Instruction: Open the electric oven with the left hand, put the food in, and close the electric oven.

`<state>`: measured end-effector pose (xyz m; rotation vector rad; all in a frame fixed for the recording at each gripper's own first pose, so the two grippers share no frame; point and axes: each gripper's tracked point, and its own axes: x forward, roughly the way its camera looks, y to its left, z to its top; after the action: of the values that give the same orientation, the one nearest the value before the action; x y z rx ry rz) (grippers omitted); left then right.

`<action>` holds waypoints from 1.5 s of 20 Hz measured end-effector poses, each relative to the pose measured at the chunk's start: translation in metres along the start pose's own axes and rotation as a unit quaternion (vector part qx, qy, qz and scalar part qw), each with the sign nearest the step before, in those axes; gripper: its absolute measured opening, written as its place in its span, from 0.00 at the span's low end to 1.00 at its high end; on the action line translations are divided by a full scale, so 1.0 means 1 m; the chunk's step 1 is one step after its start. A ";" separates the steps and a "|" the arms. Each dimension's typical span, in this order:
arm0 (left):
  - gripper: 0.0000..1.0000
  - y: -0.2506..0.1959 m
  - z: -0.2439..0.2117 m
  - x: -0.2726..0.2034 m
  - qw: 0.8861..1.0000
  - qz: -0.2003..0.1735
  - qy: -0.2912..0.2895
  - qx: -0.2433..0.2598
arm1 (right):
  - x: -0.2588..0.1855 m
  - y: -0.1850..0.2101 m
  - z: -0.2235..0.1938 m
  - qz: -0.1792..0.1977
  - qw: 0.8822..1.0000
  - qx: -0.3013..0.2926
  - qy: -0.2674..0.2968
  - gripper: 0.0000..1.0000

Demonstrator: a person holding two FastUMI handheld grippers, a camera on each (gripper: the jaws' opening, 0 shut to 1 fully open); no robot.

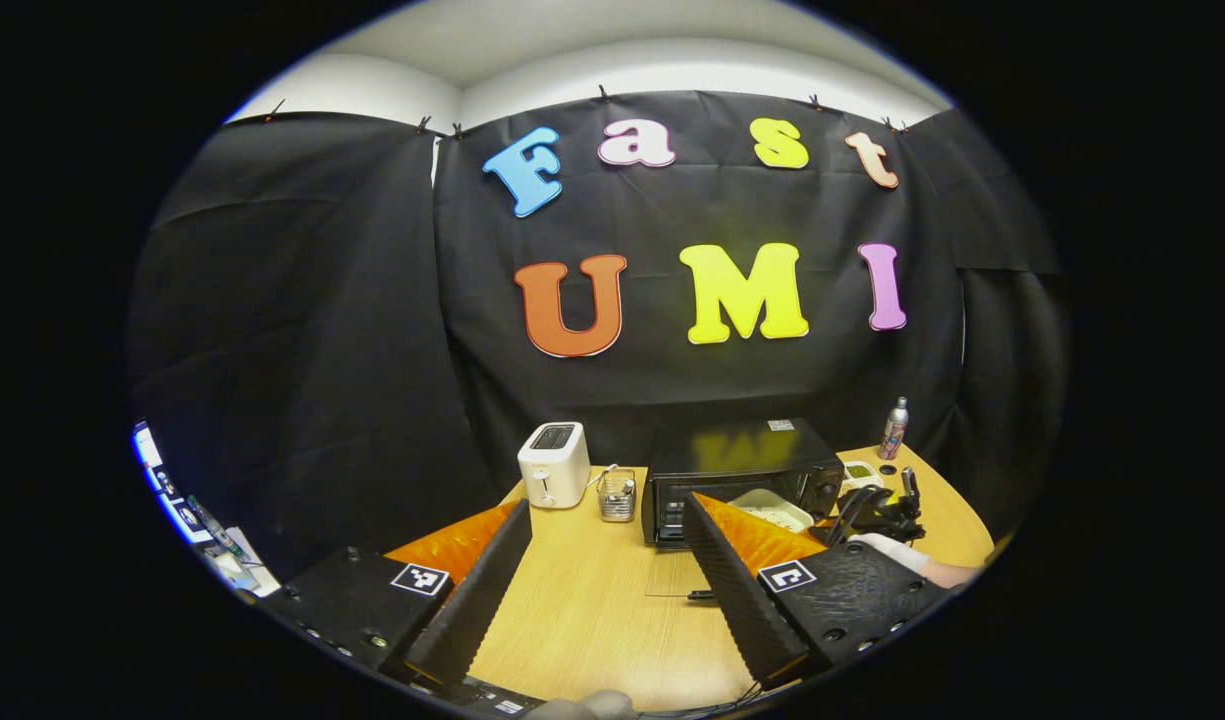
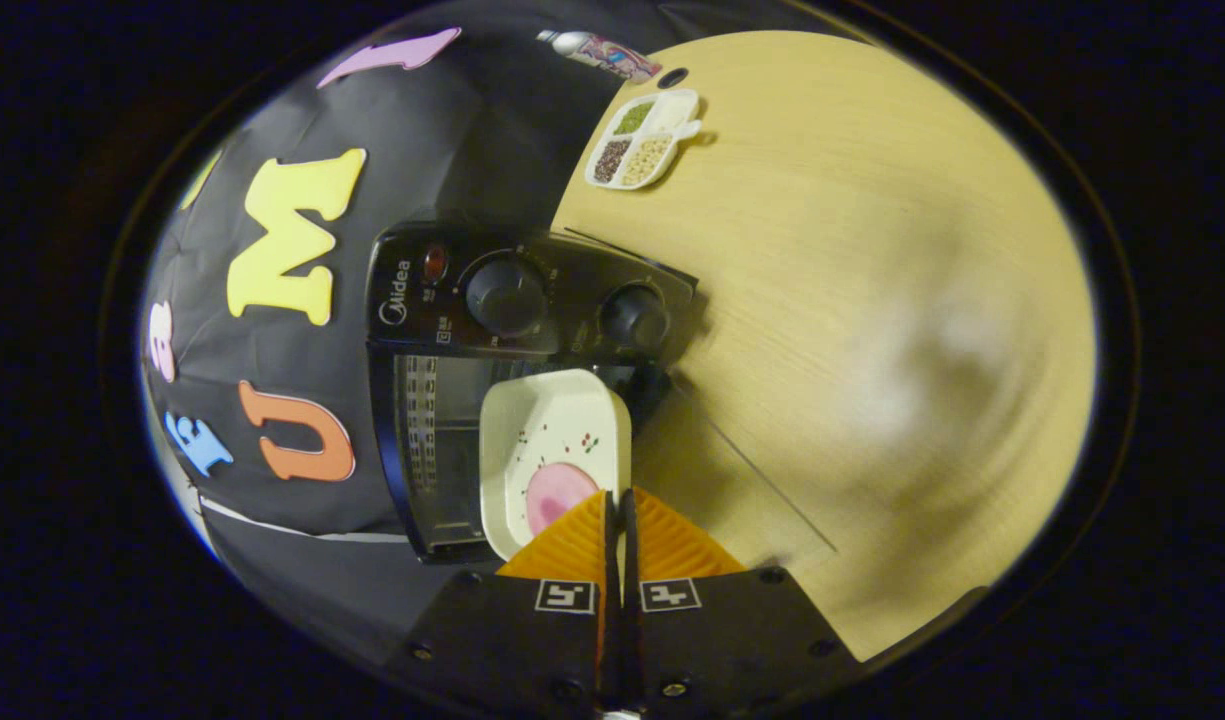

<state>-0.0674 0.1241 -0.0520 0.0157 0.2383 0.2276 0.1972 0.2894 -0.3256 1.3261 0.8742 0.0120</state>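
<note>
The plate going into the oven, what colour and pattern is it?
Cream plate with small red and green specks, a pink slice on it; clearest in the right gripper view.

The tabletop [image 1: 592,610] is pale yellow-brown wood with a fine straight grain. The electric oven [image 1: 737,465] near its far edge is glossy black, with black knobs [image 2: 507,297] and a small red lamp [image 2: 434,263] on its panel. At the oven's mouth the plate [image 2: 552,455] is cream-white, sprinkled with tiny red and green marks, and carries a round pink slice of food [image 2: 552,497]. Left of the oven, the toaster [image 1: 554,465] is white with a dark top. The divided dish [image 2: 644,137] by the far right edge is white, holding green, dark brown and beige fillings. The bottle [image 1: 893,428] beside it is silver with a pink label.
</note>
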 end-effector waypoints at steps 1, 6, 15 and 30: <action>0.97 0.002 -0.001 0.001 1.000 0.002 0.004 0.001 | 0.009 0.003 0.000 -0.001 1.000 0.002 -0.003 0.04; 0.96 0.014 -0.004 0.015 1.000 0.020 0.013 -0.007 | 0.044 0.030 0.011 0.024 0.999 -0.008 -0.042 0.04; 0.97 0.023 -0.012 0.038 0.999 0.029 0.029 -0.023 | 0.054 0.060 0.016 0.082 0.995 -0.054 -0.033 0.41; 0.96 -0.025 -0.008 0.054 0.999 -0.051 -0.012 -0.009 | -0.066 0.046 0.046 0.009 0.932 -0.347 -0.103 0.94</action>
<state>-0.0131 0.1121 -0.0735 -0.0125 0.2124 0.1283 0.1988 0.2332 -0.2517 0.6542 0.5925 0.1786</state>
